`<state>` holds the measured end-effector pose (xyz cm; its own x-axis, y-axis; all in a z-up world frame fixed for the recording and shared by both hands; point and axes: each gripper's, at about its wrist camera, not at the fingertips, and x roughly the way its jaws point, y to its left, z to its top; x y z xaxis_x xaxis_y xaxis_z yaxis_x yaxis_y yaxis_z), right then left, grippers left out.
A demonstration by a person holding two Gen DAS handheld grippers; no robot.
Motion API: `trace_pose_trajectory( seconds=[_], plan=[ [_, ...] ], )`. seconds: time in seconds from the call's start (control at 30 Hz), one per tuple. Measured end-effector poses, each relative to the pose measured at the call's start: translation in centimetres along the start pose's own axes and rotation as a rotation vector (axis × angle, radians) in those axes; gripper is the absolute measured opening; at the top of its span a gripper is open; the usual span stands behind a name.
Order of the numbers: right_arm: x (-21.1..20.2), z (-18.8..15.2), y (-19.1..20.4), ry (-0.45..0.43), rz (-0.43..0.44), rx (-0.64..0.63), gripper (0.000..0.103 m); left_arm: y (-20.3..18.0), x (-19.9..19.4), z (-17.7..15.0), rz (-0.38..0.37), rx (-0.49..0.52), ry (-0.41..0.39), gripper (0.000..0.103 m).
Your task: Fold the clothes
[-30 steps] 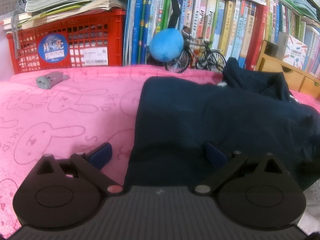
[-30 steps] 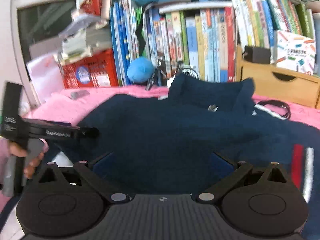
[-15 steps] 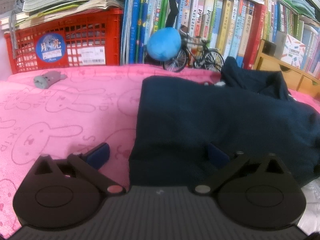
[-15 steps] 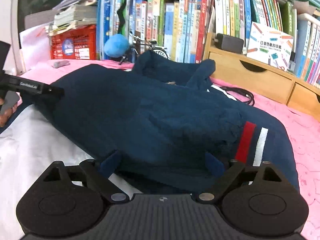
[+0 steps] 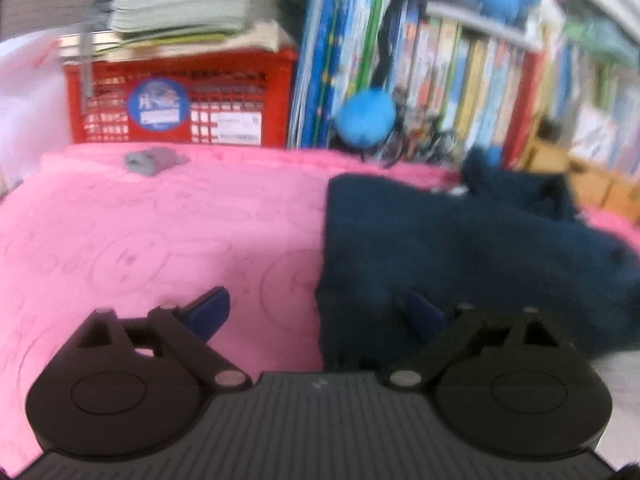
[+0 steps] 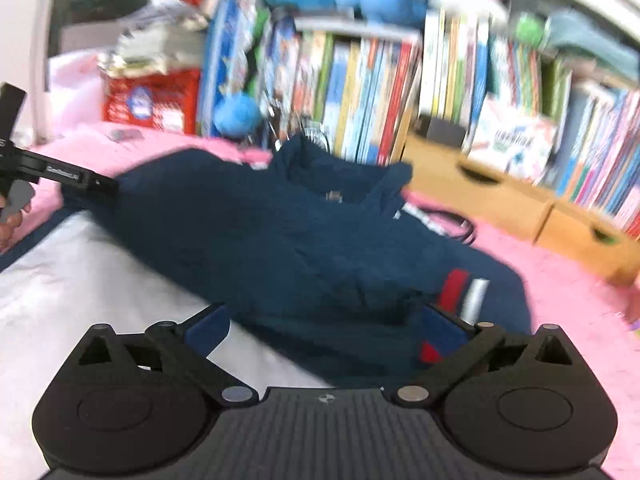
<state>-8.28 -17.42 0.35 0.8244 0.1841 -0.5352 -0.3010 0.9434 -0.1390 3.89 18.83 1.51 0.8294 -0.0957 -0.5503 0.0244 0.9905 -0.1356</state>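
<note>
The navy jacket [image 5: 460,248] is lying right of centre on the pink blanket [image 5: 160,232], open room stretching leftward. Left gripper [image 5: 316,312] is closing, straddling the jacket's edge; right gripper [image 6: 328,328] is opening over its hem.

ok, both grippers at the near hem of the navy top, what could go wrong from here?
1. The left gripper straddles the navy top's left edge, jaws closing, so it might pinch the pink blanket too.
2. The right gripper is opening over bunched folds by the red and white stripes and may grab several layers.
3. Both views are blurred, so aim is uncertain.
</note>
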Motion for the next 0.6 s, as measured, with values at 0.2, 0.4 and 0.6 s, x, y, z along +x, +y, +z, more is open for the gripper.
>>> trace_pose_trajectory(
  seconds=[0.2,0.4,0.6],
  plan=[
    [-4.6,-3.9,-0.8,-0.036,0.007,0.132,0.103,-3.5,-7.0,-2.6,-0.169,0.071,-0.056,0.095],
    [-5.7,-7.1,-0.3,0.034,0.030,0.150,0.103,-7.2,-8.5,-6.3,-0.211,0.268,-0.014,0.095],
    [-6.5,-8.7,-2.3,0.102,-0.150,0.156,0.103,-6.1,-7.5,-7.0,-0.085,0.243,0.066,0.096]
  ],
)
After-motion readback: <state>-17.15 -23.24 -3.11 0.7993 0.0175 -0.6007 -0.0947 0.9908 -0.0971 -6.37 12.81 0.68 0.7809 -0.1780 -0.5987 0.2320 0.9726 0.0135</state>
